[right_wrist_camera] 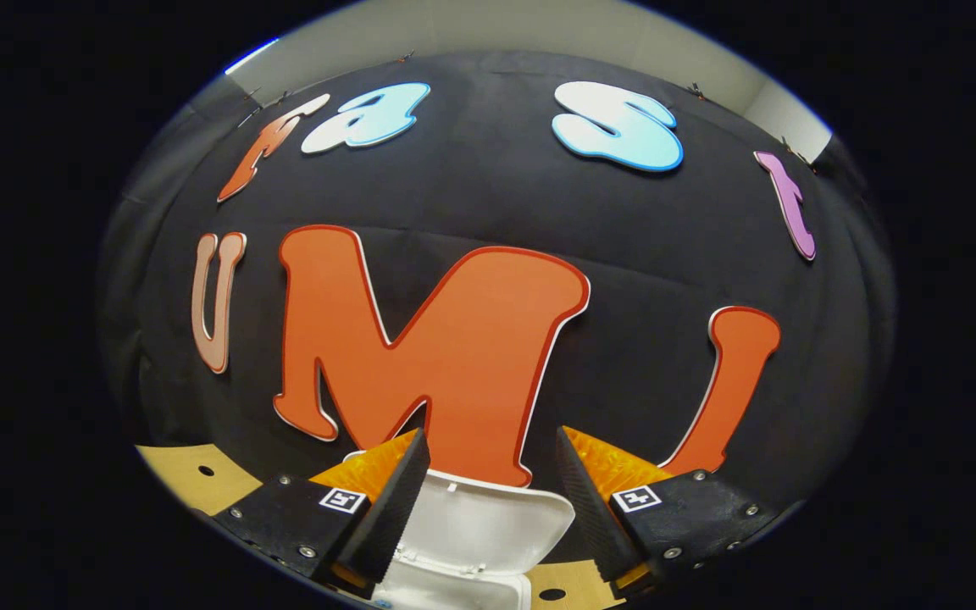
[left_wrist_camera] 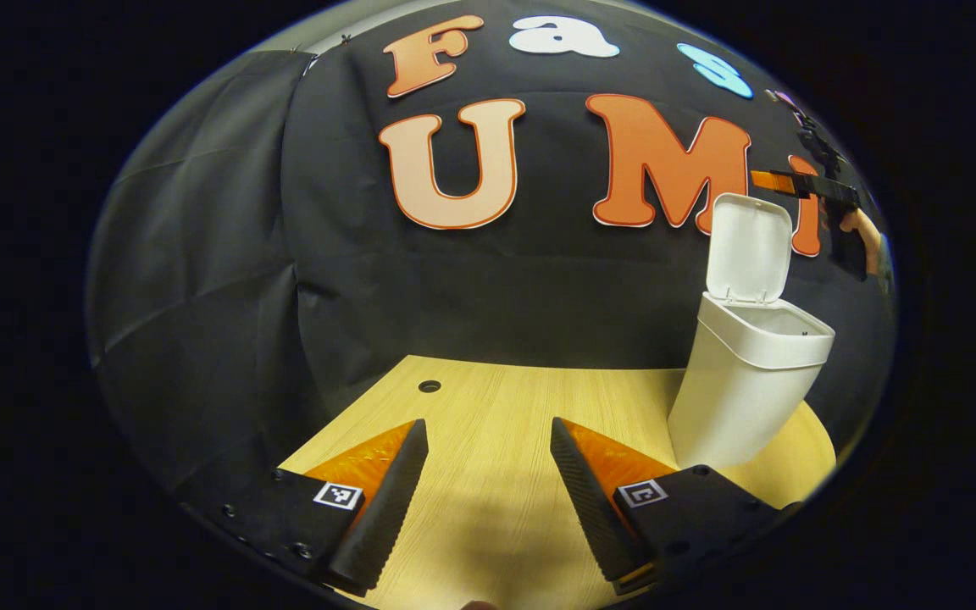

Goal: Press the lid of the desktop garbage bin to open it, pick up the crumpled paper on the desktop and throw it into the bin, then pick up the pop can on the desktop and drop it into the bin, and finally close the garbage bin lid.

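Desk, pale wood grain, spans the lower part of the left gripper view; a small round hole sits near its far left edge, close to the black cloth wall.

Garbage bin, white, stands on the desk to the right in the left gripper view, near the far edge. Its lid is hinged up and stands upright above the rim, the mouth open. Inside of the bin cannot be seen from this angle.

Left hand-held gripper is low over the desk, pointing forward toward the wall, level with the surface. Fingers spread wide apart, released, nothing between them but bare wood. It sits left of the bin and apart from it.

Right hand-held gripper is raised high, just above and behind the upright lid, aimed at the cloth wall. Fingers released, spread apart, the top edge of the lid showing between them from above; whether either finger touches the lid cannot be told. In the left gripper view the same gripper shows far off at upper right, above the lid, with part of a hand holding it.
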